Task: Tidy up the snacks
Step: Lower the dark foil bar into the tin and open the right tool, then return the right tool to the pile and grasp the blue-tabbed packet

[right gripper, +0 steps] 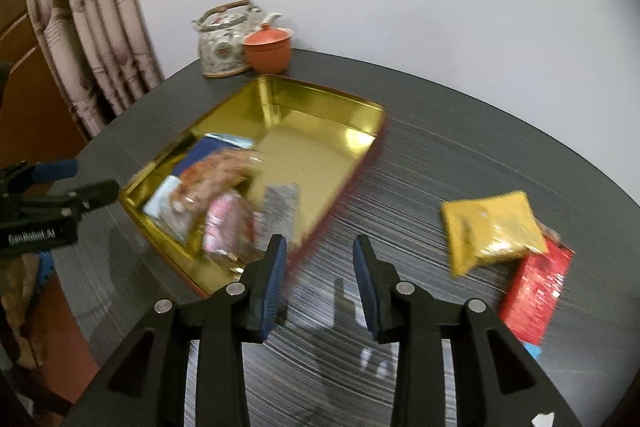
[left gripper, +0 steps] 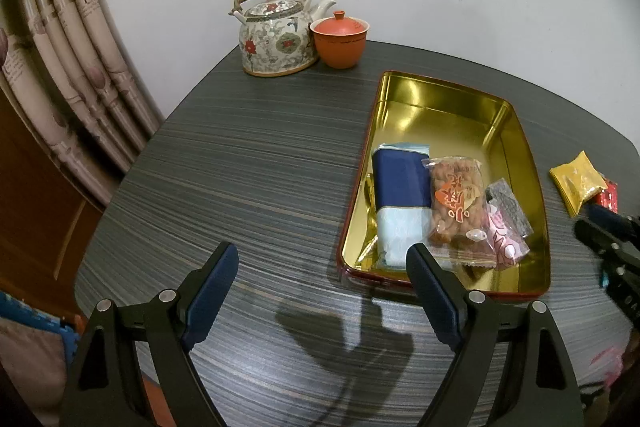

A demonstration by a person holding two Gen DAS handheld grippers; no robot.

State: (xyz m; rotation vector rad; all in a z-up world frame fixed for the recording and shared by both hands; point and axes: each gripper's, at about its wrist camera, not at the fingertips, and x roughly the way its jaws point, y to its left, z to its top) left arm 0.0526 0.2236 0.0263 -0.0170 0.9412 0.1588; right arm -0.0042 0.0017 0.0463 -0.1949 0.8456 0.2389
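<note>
A gold tin tray (left gripper: 448,99) (right gripper: 304,115) with a red rim sits on the dark table. In it lie a blue packet (left gripper: 400,187), a clear bag of brown snacks (left gripper: 456,203), a pink packet (left gripper: 506,243) and a dark grey packet (left gripper: 510,205). A yellow packet (left gripper: 576,181) (right gripper: 492,227) and a red packet (right gripper: 536,291) lie on the table to the right of the tray. My left gripper (left gripper: 322,263) is open and empty, left of the tray's near corner. My right gripper (right gripper: 320,251) is open and empty, just right of the tray; the view is blurred.
A floral teapot (left gripper: 276,35) (right gripper: 224,39) and an orange lidded cup (left gripper: 339,41) (right gripper: 267,51) stand at the table's far edge by the wall. A curtain (left gripper: 76,59) hangs at the left. The right gripper's side shows at the left wrist view's right edge (left gripper: 608,235).
</note>
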